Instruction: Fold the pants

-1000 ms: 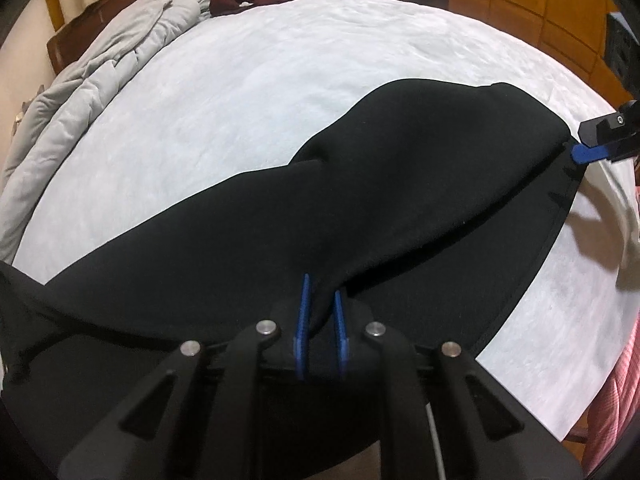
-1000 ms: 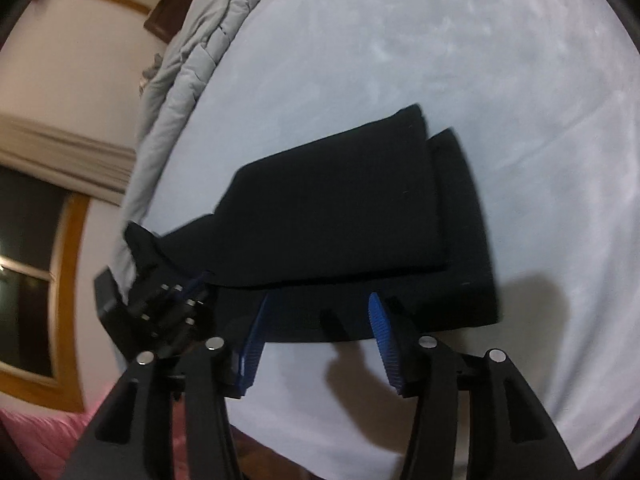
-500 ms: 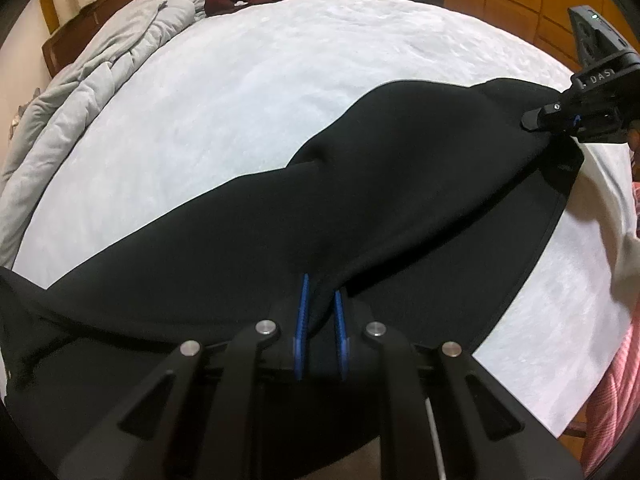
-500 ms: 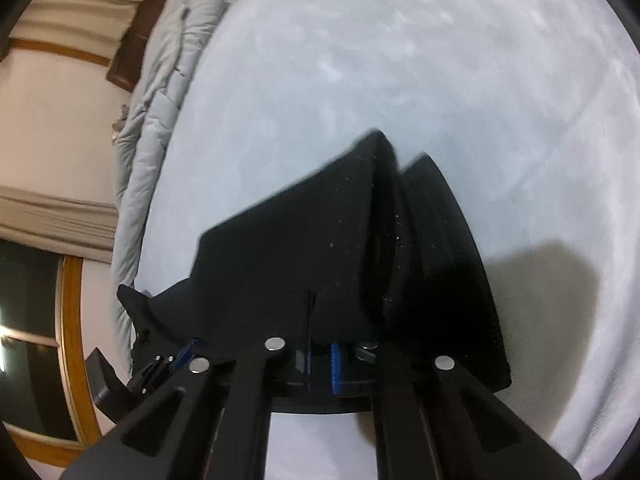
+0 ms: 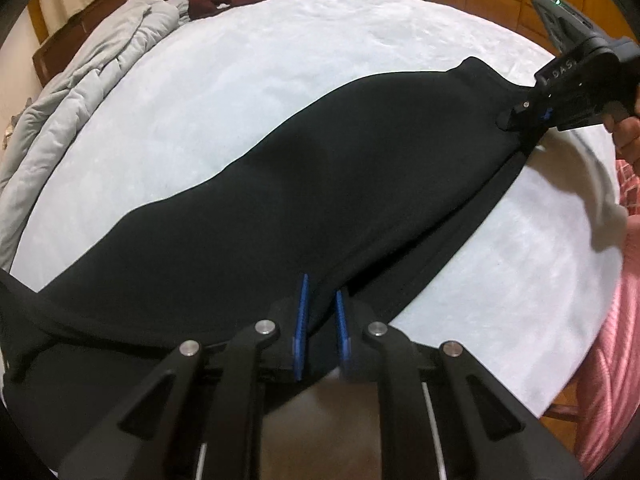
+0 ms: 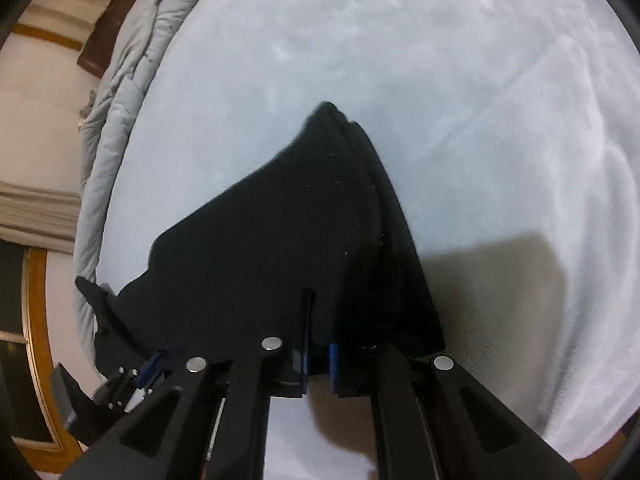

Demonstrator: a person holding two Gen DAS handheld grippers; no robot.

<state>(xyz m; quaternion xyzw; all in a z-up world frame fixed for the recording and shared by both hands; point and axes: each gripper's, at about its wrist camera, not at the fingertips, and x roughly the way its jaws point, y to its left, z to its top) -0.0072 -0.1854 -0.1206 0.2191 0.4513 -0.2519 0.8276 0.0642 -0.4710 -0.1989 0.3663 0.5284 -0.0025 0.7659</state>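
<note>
Left wrist view: the left gripper [image 5: 320,316] is clenched on a fold of one pair of black pants [image 5: 320,184], the cloth pinched between its two blue pads [image 5: 301,312]. From this gripper the pants stretch forward and to the right, lifted off the bed [image 5: 280,56], whose pale blue-grey cover lies beneath and beyond the cloth. At the far right end of the pants the right gripper [image 5: 538,114] grasps the opposite end of the same garment; a bare hand [image 5: 628,136] shows just behind it. One grey quilt [image 5: 80,92] is bunched along the far left edge of the bed, well apart from the pants, with a dark wooden headboard [image 5: 120,4] behind it. Pink cloth [image 5: 616,340] shows at the right edge of the frame. Right wrist view: the right gripper [image 6: 318,354] is clenched on the pants [image 6: 280,248], with the cloth passing between its two blue pads [image 6: 333,364]. The cloth rises forward of this gripper in layered folds to one peak, above the bed [image 6: 440,80]. The left gripper [image 6: 148,372] appears low on the left, holding the far end of the garment. The quilt [image 6: 120,120] lies along the left edge of the bed. No containers are visible in either view.
</note>
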